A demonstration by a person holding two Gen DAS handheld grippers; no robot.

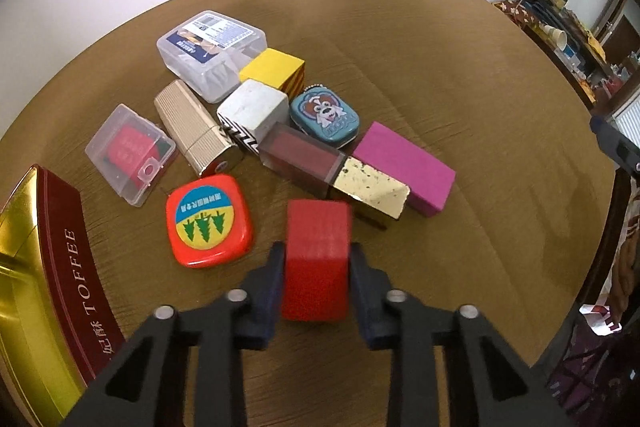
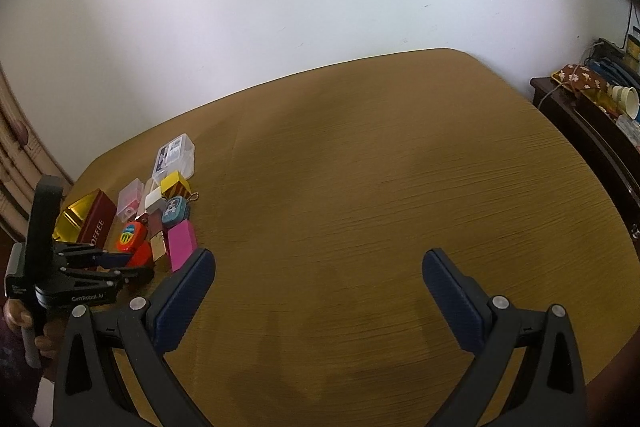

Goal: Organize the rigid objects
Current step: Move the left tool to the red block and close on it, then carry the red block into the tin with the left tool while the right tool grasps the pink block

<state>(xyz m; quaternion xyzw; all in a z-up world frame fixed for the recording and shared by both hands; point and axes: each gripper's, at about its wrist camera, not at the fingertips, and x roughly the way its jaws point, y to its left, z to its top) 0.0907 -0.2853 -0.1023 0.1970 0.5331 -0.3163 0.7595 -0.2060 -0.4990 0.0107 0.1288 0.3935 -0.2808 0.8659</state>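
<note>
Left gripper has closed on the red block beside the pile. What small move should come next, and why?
Probably a short straight lift. The left gripper has its fingers pressed on both sides of the red wooden block, which sits close to the orange square tape measure and the gold mirrored box. Rising first should clear them before heading to the open gold toffee tin.

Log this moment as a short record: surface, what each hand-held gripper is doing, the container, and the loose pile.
surface: brown table
left hand-held gripper: shut on red block
right hand-held gripper: open, nothing between its fingers, over bare table
container: open toffee tin, at the left edge
pile: magenta block, dog tin, orange tape measure, clear boxes, others
</note>
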